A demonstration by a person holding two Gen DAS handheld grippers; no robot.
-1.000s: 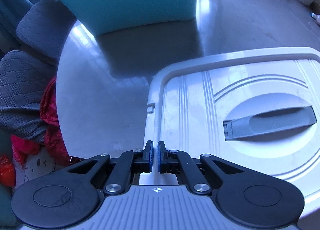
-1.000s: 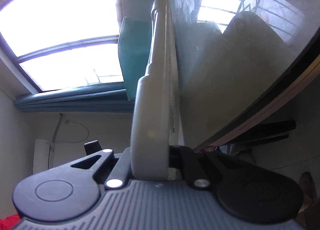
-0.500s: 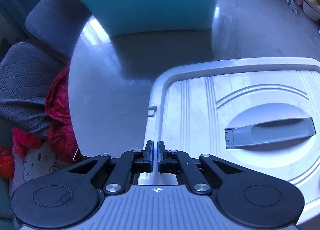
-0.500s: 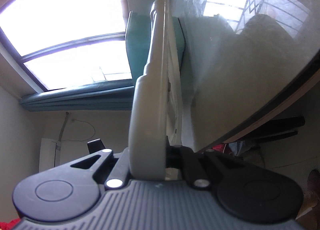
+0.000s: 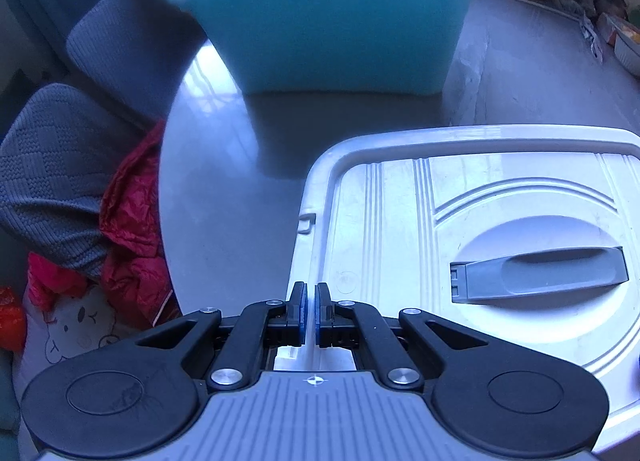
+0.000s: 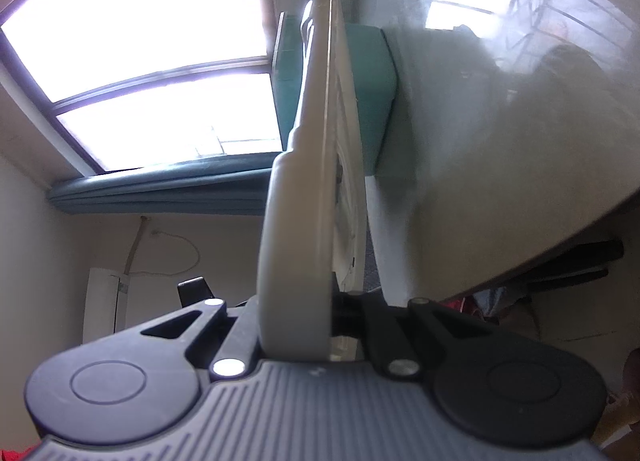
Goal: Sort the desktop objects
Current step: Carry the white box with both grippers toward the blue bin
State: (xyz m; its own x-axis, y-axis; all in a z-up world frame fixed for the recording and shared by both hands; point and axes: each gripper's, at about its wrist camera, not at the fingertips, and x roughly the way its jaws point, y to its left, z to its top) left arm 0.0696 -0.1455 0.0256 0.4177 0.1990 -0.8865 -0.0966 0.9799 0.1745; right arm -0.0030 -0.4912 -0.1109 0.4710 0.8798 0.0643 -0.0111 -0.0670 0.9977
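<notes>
A white plastic lid [image 5: 400, 213] with a grey handle [image 5: 536, 273] fills the right of the left wrist view, above the grey tabletop [image 5: 224, 197]. My left gripper [image 5: 311, 313] is shut on the lid's near left edge. A turquoise bin [image 5: 340, 33] stands open on the table behind the lid. In the right wrist view, rolled sideways, the lid [image 6: 296, 221] appears edge-on and my right gripper [image 6: 312, 325] is shut on its rim. The bin [image 6: 372, 73] shows behind the lid.
Grey chairs [image 5: 48, 165] with a red jacket [image 5: 132, 229] and a white plush toy [image 5: 76, 333] are left of the table. Containers and clutter [image 5: 600, 1] sit at the table's far right. A bright window [image 6: 132, 53] fills the right wrist view's left.
Both grippers have lifted the lid and carried it toward the turquoise bin; the bin's open top now shows in the left wrist view. Both grips are unchanged.
</notes>
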